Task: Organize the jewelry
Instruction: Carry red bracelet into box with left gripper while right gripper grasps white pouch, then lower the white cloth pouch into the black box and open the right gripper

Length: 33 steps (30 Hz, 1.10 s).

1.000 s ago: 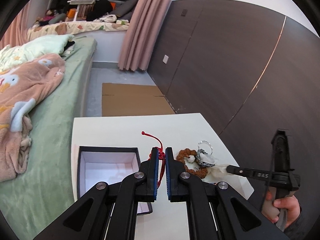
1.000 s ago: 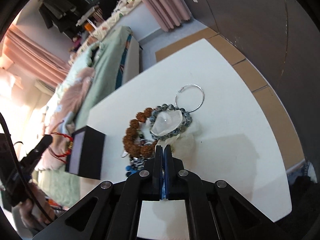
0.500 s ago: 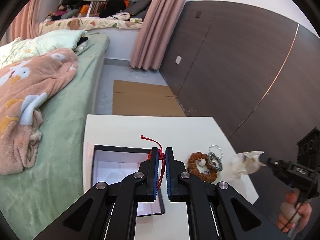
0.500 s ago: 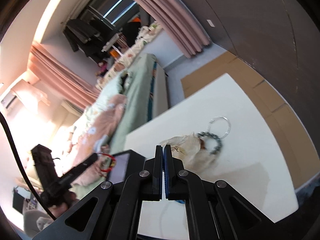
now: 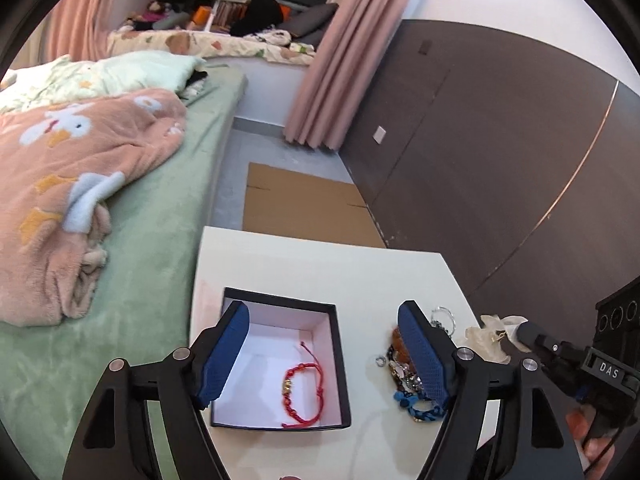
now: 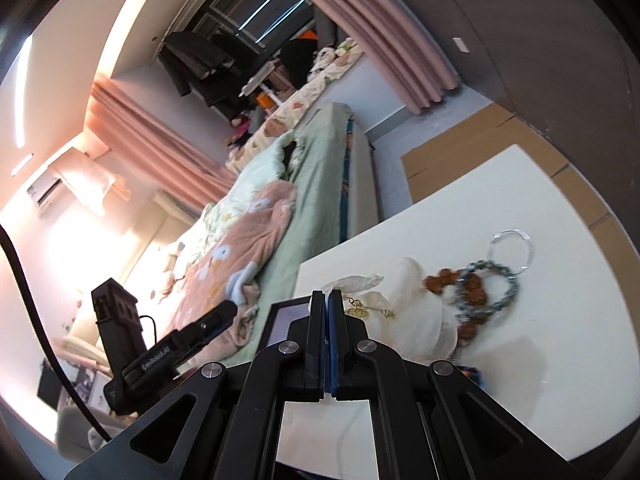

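A red cord bracelet (image 5: 303,395) lies inside the black box (image 5: 338,364) with a white lining on the white table (image 5: 320,264). My left gripper (image 5: 324,350) is open and empty above the box. My right gripper (image 6: 329,306) is shut on a clear plastic pouch (image 6: 416,312) with a gold piece inside, held above the table; it also shows in the left wrist view (image 5: 494,334). A pile of jewelry (image 5: 408,376) lies right of the box: a brown bead bracelet (image 6: 444,280), a grey bead bracelet (image 6: 500,292), a silver hoop (image 6: 512,250), a blue cord.
A green bed (image 5: 152,240) with a pink blanket (image 5: 68,184) stands left of the table. Flat cardboard (image 5: 304,208) lies on the floor beyond it. A dark wood wall (image 5: 500,152) runs along the right.
My left gripper opened and dropped the red bracelet into the box. My right gripper lifted the pouch off the jewelry pile and carried it toward the box.
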### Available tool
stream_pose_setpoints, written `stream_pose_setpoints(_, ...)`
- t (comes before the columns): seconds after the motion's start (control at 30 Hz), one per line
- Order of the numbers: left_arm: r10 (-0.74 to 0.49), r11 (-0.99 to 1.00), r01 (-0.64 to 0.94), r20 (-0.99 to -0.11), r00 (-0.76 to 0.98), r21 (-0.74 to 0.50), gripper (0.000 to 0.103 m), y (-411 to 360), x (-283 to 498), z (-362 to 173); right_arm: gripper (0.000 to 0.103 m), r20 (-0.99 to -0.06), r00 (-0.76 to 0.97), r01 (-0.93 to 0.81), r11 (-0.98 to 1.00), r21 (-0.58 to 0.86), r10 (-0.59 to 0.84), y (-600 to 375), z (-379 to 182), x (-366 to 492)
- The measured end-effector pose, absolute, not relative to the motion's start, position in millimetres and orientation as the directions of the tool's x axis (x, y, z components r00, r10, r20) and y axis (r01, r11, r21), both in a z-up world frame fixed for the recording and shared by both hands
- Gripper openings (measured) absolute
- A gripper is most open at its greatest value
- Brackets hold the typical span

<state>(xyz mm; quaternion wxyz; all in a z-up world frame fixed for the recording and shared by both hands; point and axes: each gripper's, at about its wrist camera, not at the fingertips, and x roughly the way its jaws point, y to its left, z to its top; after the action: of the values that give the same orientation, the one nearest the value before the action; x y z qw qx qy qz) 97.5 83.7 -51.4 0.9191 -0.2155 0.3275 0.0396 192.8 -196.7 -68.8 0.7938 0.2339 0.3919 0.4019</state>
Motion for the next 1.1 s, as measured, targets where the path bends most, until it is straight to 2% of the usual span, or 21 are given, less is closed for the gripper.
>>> stream_pose_setpoints(0.47,-0.072,0.877,-0.24,-0.605,0.793,-0.417,0.078,97.6,91.4,-48.5,0.002,-0.377,0.268,-0.524,0.462,0.715,0.887,-121.9,-65.6,188.9)
stream_pose_setpoints(0.7,-0.057,0.839,-0.28,-0.588,0.807,-0.466,0.078,113.9,84.7,-48.2,0.003,-0.37,0.215,-0.537,0.426,0.728,0.904,-91.6,-65.2,191.7)
stream_pose_setpoints(0.77,-0.054,0.835,-0.285,-0.586,0.809,-0.471,0.078,115.6,84.0,-48.1,0.003,-0.392,0.202,-0.539,0.437,0.721,0.897,-81.1,-63.5,195.6)
stream_pose_setpoints(0.83,-0.047,0.835,-0.289,-0.583,0.811,-0.469,0.077,116.9,82.3,-47.5,0.013,-0.427,0.181,-0.54,0.453,0.71,0.886,-73.1,-62.3,200.0)
stream_pose_setpoints(0.9,-0.037,0.835,-0.293,-0.578,0.815,-0.466,0.077,116.5,81.1,-46.2,0.07,-0.452,0.2,-0.523,0.484,0.701,0.87,-75.5,-62.1,204.8)
stream_pose_setpoints(0.93,-0.035,0.836,-0.292,-0.576,0.817,-0.465,0.077,115.6,80.8,-45.7,0.077,-0.444,0.245,-0.515,0.504,0.693,0.862,-83.8,-62.3,204.9)
stream_pose_setpoints(0.97,-0.036,0.838,-0.289,-0.575,0.818,-0.463,0.077,115.2,80.8,-45.7,0.079,-0.444,0.268,-0.512,0.517,0.686,0.855,-89.6,-63.0,205.8)
stream_pose_setpoints(1.1,-0.036,0.854,-0.274,-0.576,0.817,-0.442,0.077,108.5,83.5,-44.5,0.079,-0.493,0.299,-0.457,0.576,0.677,0.817,-108.1,-70.3,216.4)
